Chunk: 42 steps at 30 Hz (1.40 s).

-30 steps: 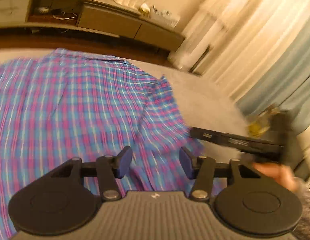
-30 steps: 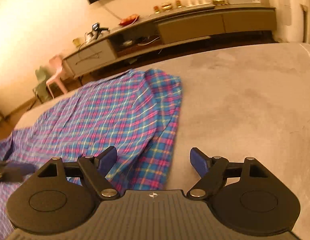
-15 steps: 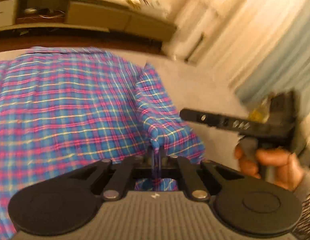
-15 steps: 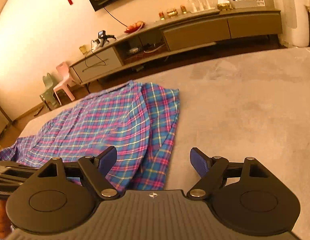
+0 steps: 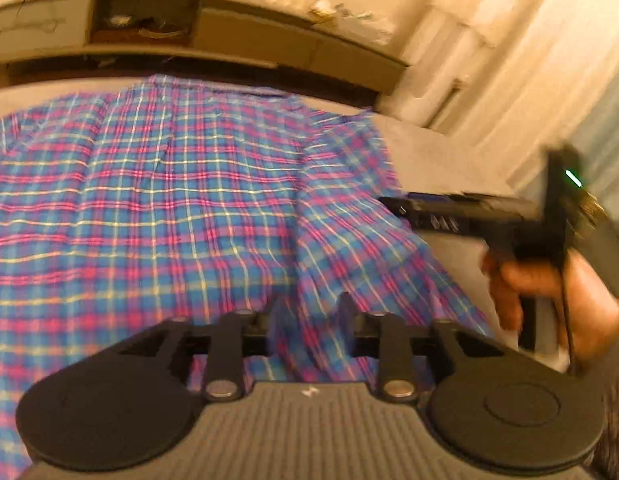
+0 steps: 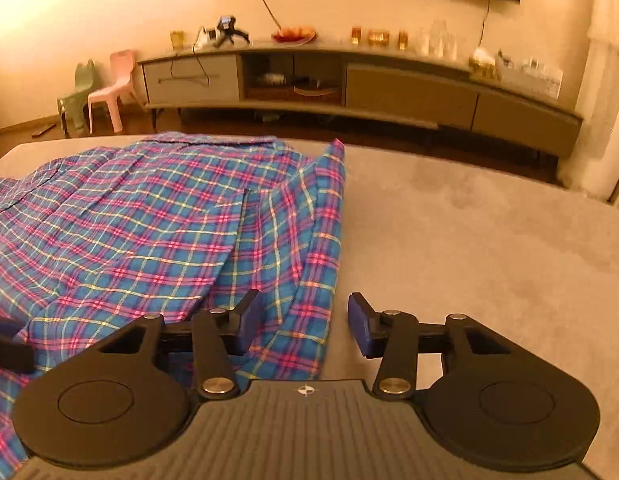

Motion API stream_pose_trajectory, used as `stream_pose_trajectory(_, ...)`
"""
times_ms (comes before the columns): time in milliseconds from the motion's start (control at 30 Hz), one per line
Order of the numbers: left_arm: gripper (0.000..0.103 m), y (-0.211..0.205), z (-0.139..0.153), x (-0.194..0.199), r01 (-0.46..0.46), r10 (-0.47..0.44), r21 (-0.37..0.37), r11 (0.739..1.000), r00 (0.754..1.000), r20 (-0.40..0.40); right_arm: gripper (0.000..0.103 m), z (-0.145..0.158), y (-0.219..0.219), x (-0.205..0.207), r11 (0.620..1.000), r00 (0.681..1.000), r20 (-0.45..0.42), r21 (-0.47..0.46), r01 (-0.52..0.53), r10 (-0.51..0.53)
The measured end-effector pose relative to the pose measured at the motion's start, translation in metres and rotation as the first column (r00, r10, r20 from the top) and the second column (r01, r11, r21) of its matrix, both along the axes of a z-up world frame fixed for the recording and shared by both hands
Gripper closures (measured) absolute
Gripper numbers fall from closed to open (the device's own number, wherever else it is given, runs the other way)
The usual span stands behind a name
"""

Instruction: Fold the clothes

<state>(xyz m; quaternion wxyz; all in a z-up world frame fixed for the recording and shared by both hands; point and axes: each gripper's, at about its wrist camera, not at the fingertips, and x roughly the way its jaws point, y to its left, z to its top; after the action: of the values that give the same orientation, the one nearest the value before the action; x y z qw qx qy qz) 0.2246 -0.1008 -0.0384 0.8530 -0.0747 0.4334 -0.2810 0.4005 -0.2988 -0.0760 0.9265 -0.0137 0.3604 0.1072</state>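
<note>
I see the plaid shirt (image 6: 157, 232) spread on the grey bed (image 6: 469, 248). My left gripper (image 5: 307, 316) hangs spread over its edge; my right gripper (image 6: 305, 322) gapes at the hem.

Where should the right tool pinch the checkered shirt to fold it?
Pinch the loose sleeve edge of the checkered shirt, coming in low from the near end. That strip lies doubled along the shirt's right side beside the bare grey surface, and the right tool already stands open around it, so one pad could slide under the fabric.
</note>
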Motion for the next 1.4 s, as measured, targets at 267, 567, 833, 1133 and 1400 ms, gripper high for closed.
stream_pose_trajectory(267, 0.033, 0.01, -0.009, -0.077, 0.178, -0.178, -0.001, 0.984, 0.984, -0.025, 0.021, 0.026, -0.011, -0.071, 0.909, 0.971, -0.156, 0.403, -0.107, 0.183)
stream_pose_trajectory(567, 0.103, 0.001, -0.013, -0.081, 0.182, -0.212, -0.221, 0.958, 0.97, -0.117, 0.095, 0.016, 0.04, -0.112, 0.979, 0.981, -0.125, 0.159, -0.124, 0.145)
stream_pose_trajectory(833, 0.067, 0.037, -0.011, -0.111, 0.109, -0.133, -0.175, 0.979, 0.983, -0.129, 0.08, 0.013, 0.032, -0.125, 0.997, 0.996, -0.093, -0.077, -0.018, 0.011)
stream_pose_trajectory(1133, 0.027, 0.22, 0.023, -0.13, -0.378, 0.368, 0.092, 0.921, 0.924, 0.105, 0.047, 0.026, 0.044, -0.152, 0.996, 0.995, -0.057, 0.032, -0.083, 0.085)
stream_pose_trajectory(1400, 0.018, 0.329, 0.005, -0.094, -0.586, 0.567, 0.189, 0.788, 0.81, 0.149, 0.041, 0.05, 0.079, -0.178, 0.997, 0.997, -0.009, -0.012, -0.071, 0.071)
